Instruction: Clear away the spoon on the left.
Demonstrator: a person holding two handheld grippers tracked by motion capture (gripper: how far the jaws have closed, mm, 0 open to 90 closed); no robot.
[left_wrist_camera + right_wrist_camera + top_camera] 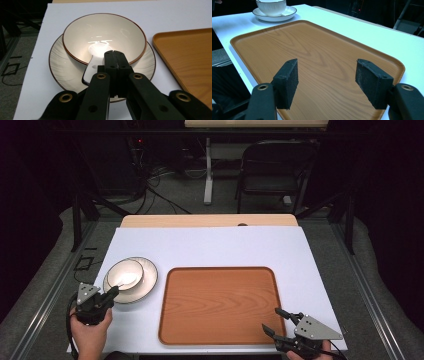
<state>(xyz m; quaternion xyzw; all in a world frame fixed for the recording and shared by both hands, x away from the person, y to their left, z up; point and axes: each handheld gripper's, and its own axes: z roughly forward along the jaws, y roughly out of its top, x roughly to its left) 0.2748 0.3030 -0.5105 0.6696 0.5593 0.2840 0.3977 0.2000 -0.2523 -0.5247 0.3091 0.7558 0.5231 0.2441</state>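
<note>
One bowl (104,37) sits on a saucer (62,72), left of the tray (218,302); a white spoon handle (91,68) pokes over the bowl's near rim toward the left gripper (115,58), jaws pressed together just beside it. Right gripper (327,80), jaws spread, hangs over the tray's near right corner, well apart from the bowl.

A white tabletop (210,247) lies under a strip of bare wood (209,220) along its far edge, beyond which a dark folding chair (272,167) stands on the grey floor (170,195) beside a white table leg (208,170) and a tangle of black cables (150,182).
</note>
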